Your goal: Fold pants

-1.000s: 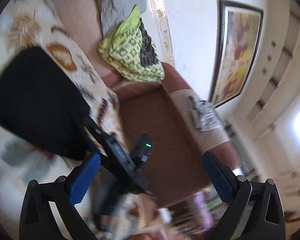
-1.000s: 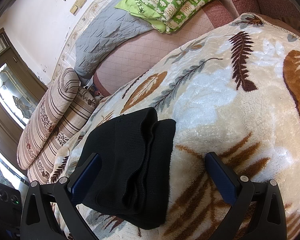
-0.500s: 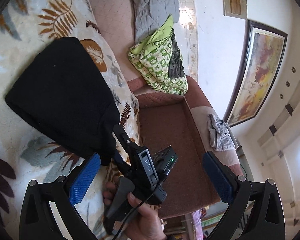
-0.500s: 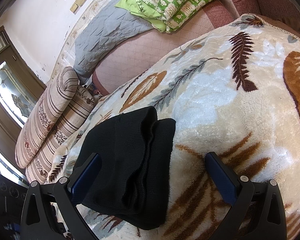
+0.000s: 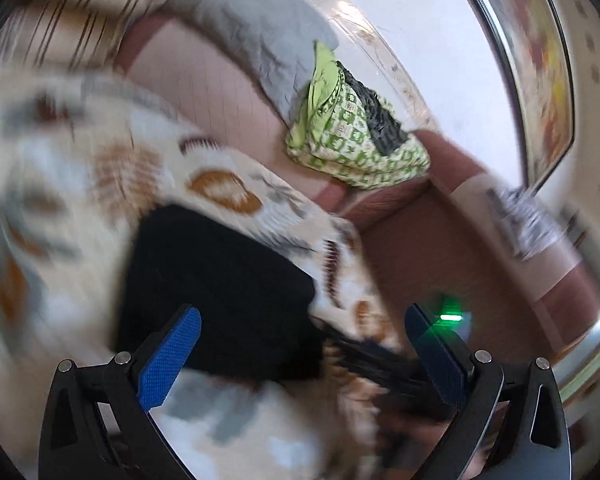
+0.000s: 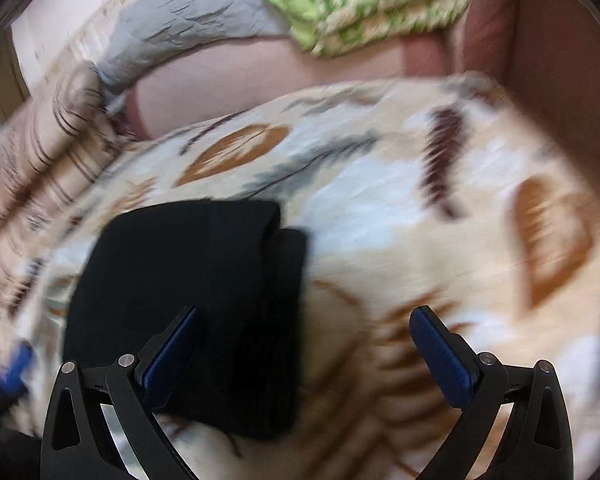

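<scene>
I am holding my left gripper [image 5: 300, 356] and my right gripper [image 6: 306, 350] with fingers spread wide, gripping nothing. The folded black knit pants [image 6: 188, 288] are lying on the cream fleece blanket with brown leaf print [image 6: 440, 240], below both grippers.

No text, label, brand or number could be read in either view; both were motion-blurred, and the lit green spot at lower right carried no lettering.
</scene>
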Demonstrator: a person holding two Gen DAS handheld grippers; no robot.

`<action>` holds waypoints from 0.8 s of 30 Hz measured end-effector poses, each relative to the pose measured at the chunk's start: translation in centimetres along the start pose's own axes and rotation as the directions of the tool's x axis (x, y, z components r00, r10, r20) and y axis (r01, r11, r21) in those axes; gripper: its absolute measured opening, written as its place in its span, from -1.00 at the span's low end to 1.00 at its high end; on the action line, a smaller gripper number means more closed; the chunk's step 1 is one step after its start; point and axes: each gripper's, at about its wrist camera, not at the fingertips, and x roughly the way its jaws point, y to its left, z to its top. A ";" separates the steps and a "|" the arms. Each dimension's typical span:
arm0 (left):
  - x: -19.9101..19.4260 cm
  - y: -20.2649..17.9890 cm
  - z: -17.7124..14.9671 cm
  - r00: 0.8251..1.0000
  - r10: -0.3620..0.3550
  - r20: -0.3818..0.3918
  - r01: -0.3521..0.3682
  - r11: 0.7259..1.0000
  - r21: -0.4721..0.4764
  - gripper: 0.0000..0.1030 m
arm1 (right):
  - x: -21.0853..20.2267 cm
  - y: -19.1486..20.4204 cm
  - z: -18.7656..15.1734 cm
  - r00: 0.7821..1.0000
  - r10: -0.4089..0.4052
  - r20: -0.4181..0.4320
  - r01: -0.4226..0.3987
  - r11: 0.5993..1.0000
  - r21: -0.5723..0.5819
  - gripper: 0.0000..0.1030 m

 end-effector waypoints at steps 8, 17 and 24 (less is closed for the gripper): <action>0.6 -5.1 0.0 0.952 0.307 -0.014 -0.276 0.873 0.403 0.98 | -8.6 -0.2 -0.7 0.981 -0.094 0.171 0.112 0.989 -0.095 0.99; 2.2 -5.9 -3.3 0.911 0.409 -0.052 -0.363 0.855 0.371 0.81 | -7.1 2.6 -3.7 0.991 0.074 0.112 -0.064 0.994 -0.093 0.99; 2.9 -5.9 -3.3 0.867 0.499 -0.016 -0.457 0.807 0.375 0.83 | -6.6 4.0 -4.5 0.990 0.099 0.098 -0.086 0.987 -0.133 0.99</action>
